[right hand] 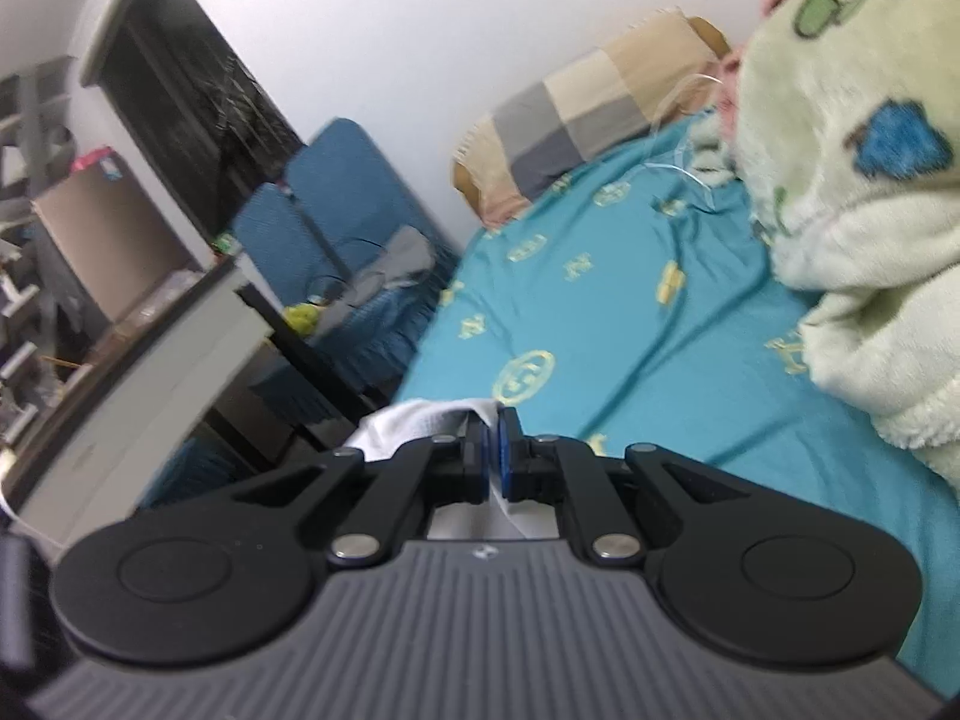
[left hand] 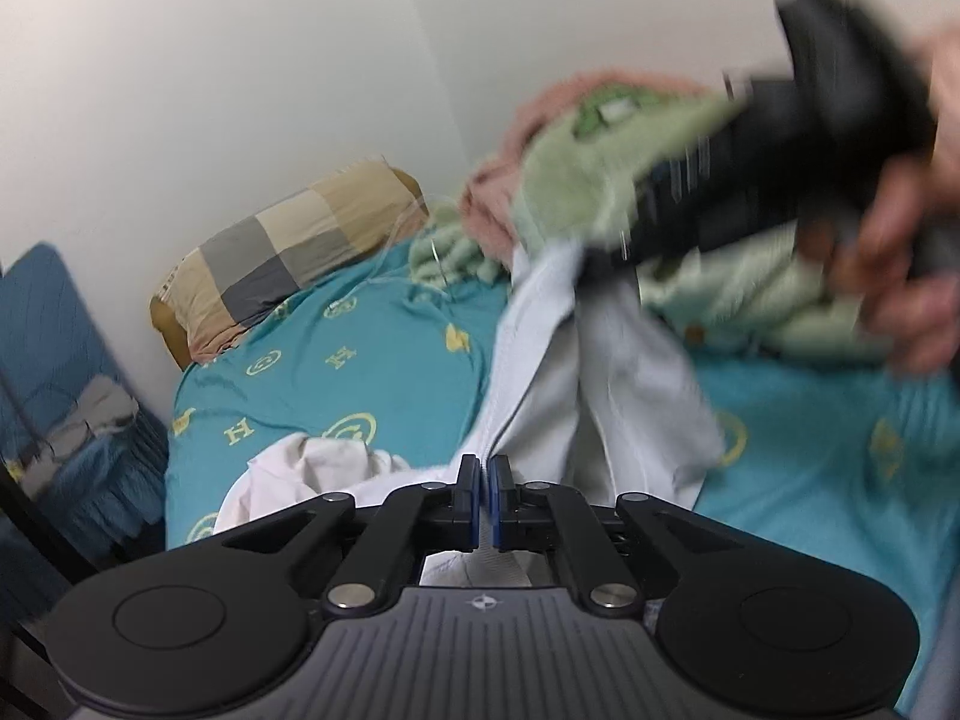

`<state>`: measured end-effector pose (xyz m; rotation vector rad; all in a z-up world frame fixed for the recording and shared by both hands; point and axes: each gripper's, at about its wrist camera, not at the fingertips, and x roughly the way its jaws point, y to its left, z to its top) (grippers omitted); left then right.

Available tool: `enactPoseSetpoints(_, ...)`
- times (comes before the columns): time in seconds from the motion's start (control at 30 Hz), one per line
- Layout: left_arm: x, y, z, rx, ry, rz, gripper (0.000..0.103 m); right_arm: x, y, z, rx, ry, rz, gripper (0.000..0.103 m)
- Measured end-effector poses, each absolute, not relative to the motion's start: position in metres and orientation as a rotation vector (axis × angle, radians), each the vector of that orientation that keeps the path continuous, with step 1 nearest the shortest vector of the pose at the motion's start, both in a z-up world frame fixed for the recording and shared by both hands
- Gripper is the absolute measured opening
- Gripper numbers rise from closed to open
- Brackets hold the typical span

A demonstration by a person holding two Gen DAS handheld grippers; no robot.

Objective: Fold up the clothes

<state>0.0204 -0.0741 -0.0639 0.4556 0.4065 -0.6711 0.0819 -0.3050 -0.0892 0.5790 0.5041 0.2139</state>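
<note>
Left gripper [left hand: 485, 468] is clamped on the pale garment [left hand: 600, 372]; right gripper [right hand: 492, 444] pinches the same white cloth. The person's hand [left hand: 906, 252] is motion-blurred, and the garment's lower part is hidden behind the grippers.

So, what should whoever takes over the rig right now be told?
Left tongs: shut on the pale garment, gripping near its zipper edge.
Right tongs: shut on white fabric, most likely the same garment; the left wrist view shows them up by the green fleece blanket.
The garment hangs between the two grips above the teal bed sheet.
Done: it is picked up at two points.
Left: spread it on the sheet, fold it. No fold visible yet.
</note>
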Motion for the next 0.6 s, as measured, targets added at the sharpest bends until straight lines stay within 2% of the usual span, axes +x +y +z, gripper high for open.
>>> enactPoseSetpoints(0.3, 0.027, -0.026, -0.023, 0.085, 0.446, -0.733, 0.002, 0.090, -0.289, -0.108, 0.511, 0.608, 0.176, 0.012)
enactPoseSetpoints(0.33, 0.029, -0.024, -0.023, 0.067, 0.454, -0.732, 0.002, 0.087, -0.287, -0.107, 0.498, 0.614, 0.168, 0.019)
enactPoseSetpoints(0.37, 0.030, -0.021, -0.022, 0.052, 0.462, -0.730, 0.002, 0.085, -0.285, -0.107, 0.485, 0.621, 0.160, 0.038)
enactPoseSetpoints(0.43, 0.032, -0.019, -0.023, 0.055, 0.471, -0.712, 0.002, 0.079, -0.283, -0.104, 0.458, 0.624, 0.139, 0.058)
enactPoseSetpoints(0.6, 0.027, -0.014, -0.021, 0.001, 0.439, -0.738, 0.002, 0.043, -0.277, -0.071, 0.330, 0.490, 0.002, 0.059)
